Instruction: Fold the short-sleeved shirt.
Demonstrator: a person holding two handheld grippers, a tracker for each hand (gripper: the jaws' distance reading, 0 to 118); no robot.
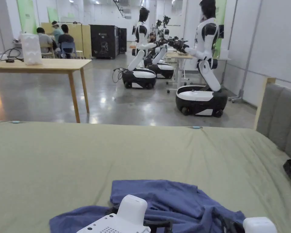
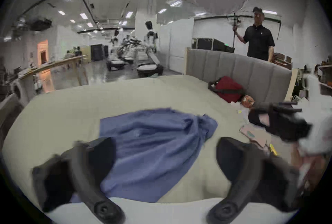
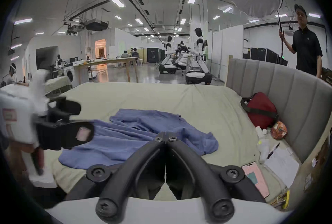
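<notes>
A blue short-sleeved shirt point(image 1: 178, 203) lies crumpled on the green bed sheet point(image 1: 66, 163), near the front edge. In the left gripper view the shirt point(image 2: 152, 147) spreads out beyond my left gripper point(image 2: 165, 152), whose jaws stand wide open and hold nothing. My right gripper point(image 3: 166, 135) hovers over the shirt point(image 3: 136, 138) with its jaws pressed together and no cloth between them. The left gripper point(image 3: 71, 122) also appears in the right gripper view, at the shirt's left side. The right gripper point(image 2: 280, 120) shows blurred at the right of the left gripper view.
A grey padded headboard point(image 3: 287, 88) bounds the bed's right side. Beside it lie a red bag point(image 3: 260, 111), papers point(image 3: 282, 165) and a pink phone point(image 3: 255, 179). A person point(image 3: 307, 48) stands behind it. Wheeled humanoid robots point(image 1: 202, 66) and a wooden table point(image 1: 51, 65) stand beyond the bed.
</notes>
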